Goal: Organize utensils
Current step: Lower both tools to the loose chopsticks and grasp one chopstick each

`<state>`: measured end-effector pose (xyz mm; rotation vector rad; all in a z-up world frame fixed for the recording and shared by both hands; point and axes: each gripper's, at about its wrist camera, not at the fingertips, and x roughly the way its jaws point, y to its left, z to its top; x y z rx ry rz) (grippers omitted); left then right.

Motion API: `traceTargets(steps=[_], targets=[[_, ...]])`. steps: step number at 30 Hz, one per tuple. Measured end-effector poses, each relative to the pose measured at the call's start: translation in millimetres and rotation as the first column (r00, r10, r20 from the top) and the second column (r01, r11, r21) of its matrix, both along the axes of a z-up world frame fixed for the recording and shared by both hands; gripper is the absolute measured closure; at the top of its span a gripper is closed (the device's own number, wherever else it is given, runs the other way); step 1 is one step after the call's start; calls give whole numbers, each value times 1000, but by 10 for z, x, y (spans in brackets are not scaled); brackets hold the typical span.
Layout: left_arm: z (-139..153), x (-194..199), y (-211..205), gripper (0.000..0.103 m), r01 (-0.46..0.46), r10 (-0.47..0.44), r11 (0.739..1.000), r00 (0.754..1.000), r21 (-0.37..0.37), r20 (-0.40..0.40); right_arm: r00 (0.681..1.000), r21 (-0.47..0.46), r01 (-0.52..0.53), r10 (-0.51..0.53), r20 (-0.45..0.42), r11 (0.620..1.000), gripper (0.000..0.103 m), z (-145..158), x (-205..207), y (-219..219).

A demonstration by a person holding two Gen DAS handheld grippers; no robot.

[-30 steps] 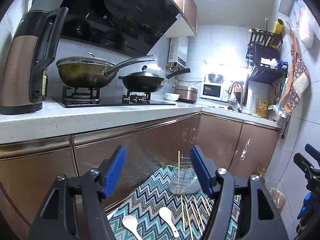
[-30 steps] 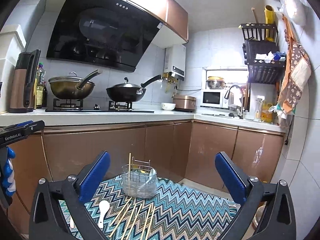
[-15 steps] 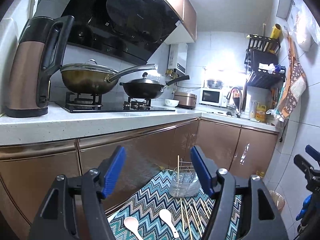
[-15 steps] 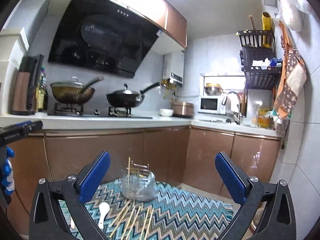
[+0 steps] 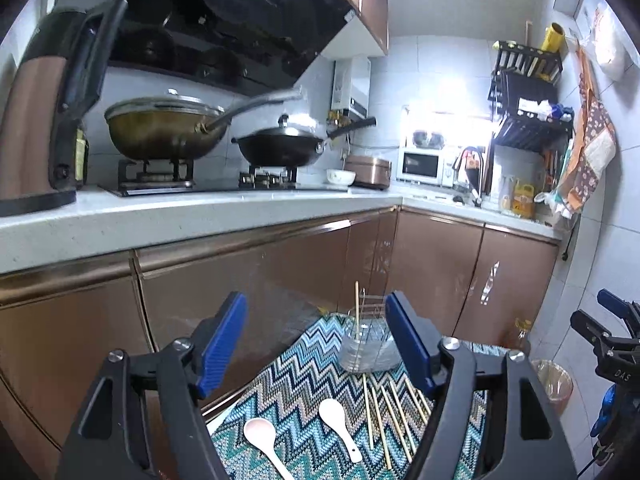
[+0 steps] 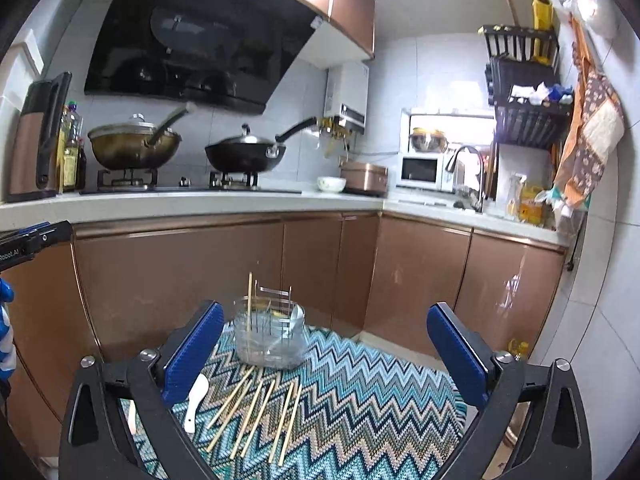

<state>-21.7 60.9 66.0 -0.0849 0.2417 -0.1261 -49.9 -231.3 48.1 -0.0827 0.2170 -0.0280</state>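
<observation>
Utensils lie on a zigzag-patterned mat (image 6: 360, 392) on a low surface in front of the kitchen cabinets. A clear holder (image 6: 269, 336) with a wire insert stands at the mat's far edge; one chopstick (image 6: 250, 300) is upright in it, and a pale spoon seems to lean inside on its right side.

Loose chopsticks (image 6: 256, 412) are fanned flat just in front of the holder, about seven, some touching or crossing. Two white spoons (image 5: 340, 424) lie toward the mat's left edge, bowls pointing away, apart from each other and from the sticks.

Handling, judged: chopsticks are light, stiff, thin and likely to roll; pinch one across its middle, choosing an outer stick that lies clear of its neighbours. The spoons look ceramic or plastic, smooth, possibly slippery and chippable; take them by the handle, not the bowl.

Left gripper (image 5: 316, 344): jaws opening, nothing between the pads. It points slightly downward toward the holder, above the mat's near-left part.

Right gripper (image 6: 324, 352): jaws spread wide, empty. Same shallow downward tilt, centred over the chopstick fan, well above it. Neither tool touches anything.
</observation>
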Motion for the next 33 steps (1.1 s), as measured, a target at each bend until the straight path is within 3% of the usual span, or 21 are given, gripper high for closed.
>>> traceTargets(steps=[5, 8, 12, 15, 17, 20, 25, 27, 28, 33], targets=[[-230, 279, -29, 33, 23, -24, 1000, 995, -15, -94, 996, 20, -19, 21, -91, 1000, 12, -198, 272, -74], [-430, 518, -77, 33, 66, -74, 997, 979, -46, -193, 986, 44, -39, 45, -158, 998, 16, -346, 470, -121], [-761, 850, -234, 33, 144, -166, 986, 929, -90, -331, 958, 97, -66, 91, -271, 993, 23, -567, 794, -202], [-1033, 1128, -398, 34, 195, -234, 972, 870, -132, -434, 924, 130, -91, 132, -358, 987, 36, -786, 1062, -236], [-1189, 1300, -514, 35, 212, -259, 966, 834, -149, -487, 894, 168, -109, 170, -415, 980, 48, -942, 1243, -272], [-1390, 1551, -670, 42, 227, -278, 960, 788, -161, -550, 822, 275, -129, 258, -507, 953, 63, -1230, 1569, -375], [-1762, 2038, -898, 55, 226, -307, 952, 685, -209, -660, 698, 356, -151, 354, -623, 922, 72, -1609, 2078, -399], [-1870, 2172, -953, 59, 221, -305, 952, 659, -211, -688, 649, 373, -154, 378, -660, 915, 75, -1754, 2285, -384], [-1933, 2257, -990, 62, 220, -304, 952, 640, -212, -706, 632, 376, -152, 382, -674, 914, 76, -1810, 2375, -375], [-2108, 2513, -1071, 68, 214, -297, 954, 590, -210, -750, 566, 370, -128, 374, -735, 920, 82, -2063, 2742, -348]])
